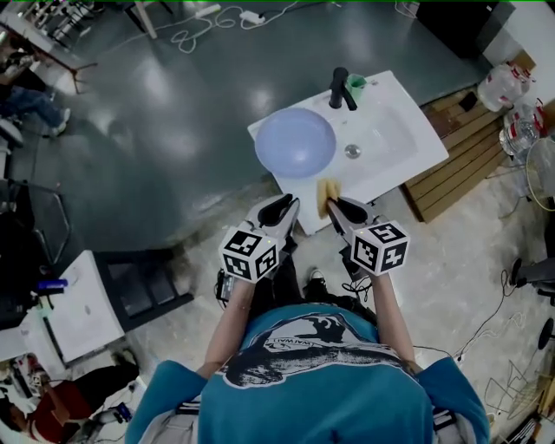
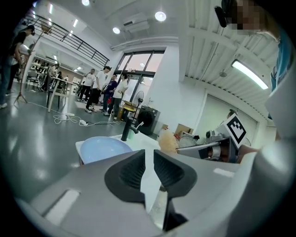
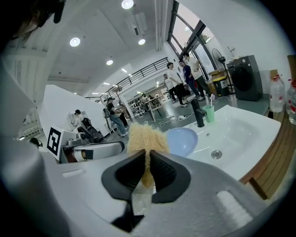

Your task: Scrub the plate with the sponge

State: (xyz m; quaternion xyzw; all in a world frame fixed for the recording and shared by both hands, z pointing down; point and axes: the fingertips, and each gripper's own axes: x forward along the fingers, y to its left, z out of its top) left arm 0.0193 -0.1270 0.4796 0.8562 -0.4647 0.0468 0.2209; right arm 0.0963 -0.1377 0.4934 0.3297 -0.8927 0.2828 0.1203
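A round light-blue plate (image 1: 295,143) rests on the left part of the white sink (image 1: 395,143), beside the black faucet (image 1: 341,88). My right gripper (image 1: 332,208) is shut on a yellow sponge (image 1: 327,192), held in the air just short of the sink's near edge. In the right gripper view the sponge (image 3: 145,138) sticks up from between the pads, with the plate (image 3: 181,140) beyond it. My left gripper (image 1: 289,208) hovers beside it, jaws a narrow gap apart with nothing between them. The left gripper view shows the plate (image 2: 99,149) ahead of it.
A green cup (image 1: 356,82) stands by the faucet, and the drain (image 1: 352,151) lies in the basin. A wooden pallet (image 1: 464,147) and water bottles (image 1: 507,87) sit right of the sink. Cables (image 1: 204,26) trail on the grey floor. People stand far off.
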